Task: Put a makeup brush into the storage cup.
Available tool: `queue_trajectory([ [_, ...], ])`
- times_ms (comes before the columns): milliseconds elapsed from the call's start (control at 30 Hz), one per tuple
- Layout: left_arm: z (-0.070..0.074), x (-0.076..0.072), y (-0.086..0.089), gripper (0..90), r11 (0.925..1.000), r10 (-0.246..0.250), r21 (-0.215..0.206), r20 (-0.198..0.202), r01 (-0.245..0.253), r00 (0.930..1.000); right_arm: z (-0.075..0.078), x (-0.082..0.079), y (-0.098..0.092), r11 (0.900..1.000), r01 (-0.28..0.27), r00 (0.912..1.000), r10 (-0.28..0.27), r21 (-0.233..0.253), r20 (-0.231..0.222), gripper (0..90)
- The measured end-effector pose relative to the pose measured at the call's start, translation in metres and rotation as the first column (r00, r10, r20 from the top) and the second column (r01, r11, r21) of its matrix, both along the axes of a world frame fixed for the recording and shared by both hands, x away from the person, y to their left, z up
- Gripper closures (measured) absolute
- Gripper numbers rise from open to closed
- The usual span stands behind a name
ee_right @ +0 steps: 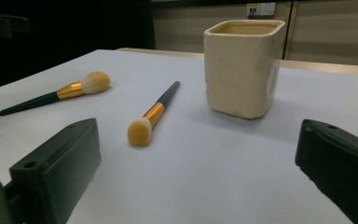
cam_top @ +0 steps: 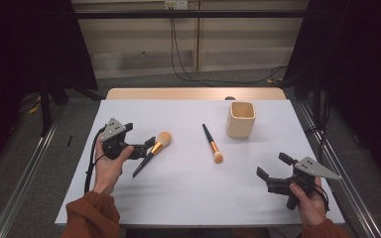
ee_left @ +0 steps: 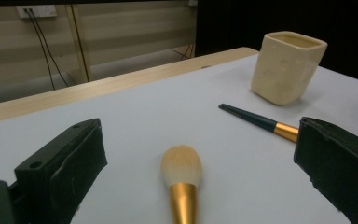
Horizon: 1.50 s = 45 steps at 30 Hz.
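High view: left tool [cam_top: 149, 145] at frame left, jaws apart around the big brush [cam_top: 153, 152].
Right tool [cam_top: 273, 171]: lower right, jaws apart, holding nothing.
Cup [cam_top: 241, 119]: upper right, upright.

I see rust-orange sleeves behind both black tongs, left tongs [cam_top: 149, 145] and right tongs [cam_top: 273, 165], each topped by a grey three-cornered plate, black cable trailing.

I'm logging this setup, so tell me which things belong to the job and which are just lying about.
Job in hand:
- fluffy round makeup brush with dark handle and gold ferrule, between the open left gripper jaws

Lying about:
- smaller flat-topped makeup brush
- cream square ceramic cup
- open right gripper, idle
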State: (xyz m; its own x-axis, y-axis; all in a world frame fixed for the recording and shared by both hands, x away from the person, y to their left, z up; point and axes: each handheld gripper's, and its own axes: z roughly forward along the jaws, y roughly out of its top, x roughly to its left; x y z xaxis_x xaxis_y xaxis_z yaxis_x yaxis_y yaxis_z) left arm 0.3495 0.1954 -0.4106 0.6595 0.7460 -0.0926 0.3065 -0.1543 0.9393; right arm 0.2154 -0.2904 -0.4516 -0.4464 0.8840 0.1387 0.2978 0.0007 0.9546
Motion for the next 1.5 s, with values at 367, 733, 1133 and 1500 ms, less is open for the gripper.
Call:
queue_trajectory([
  [367, 0.001, 0.019, -0.011, 1.8, 0.9983, 0.009, 0.057, 0.011, -0.009, 0.9999, 0.0, 0.0, -0.001, 1.0, 0.0, 1.0, 0.0, -0.006, -0.001, 0.0],
  [733, -0.006, 0.035, -0.014, 2.9, 0.9946, -0.004, 0.103, -0.085, 0.012, 0.9964, 0.0, 0.0, -0.001, 1.0, 0.0, 1.0, 0.0, -0.007, -0.001, 0.0],
  [1133, -0.007, 0.042, -0.021, 3.0, 0.9667, -0.009, 0.249, -0.194, 0.058, 0.981, -0.001, 0.0, 0.0, 1.0, -0.002, 1.0, 0.002, -0.007, -0.003, 0.0],
  [1500, -0.01, 0.05, -0.025, 3.8, 0.9242, 0.015, 0.368, -0.305, 0.103, 0.9522, -0.001, 0.0, 0.0, 1.0, -0.003, 1.0, 0.003, -0.016, -0.006, 0.0],
])
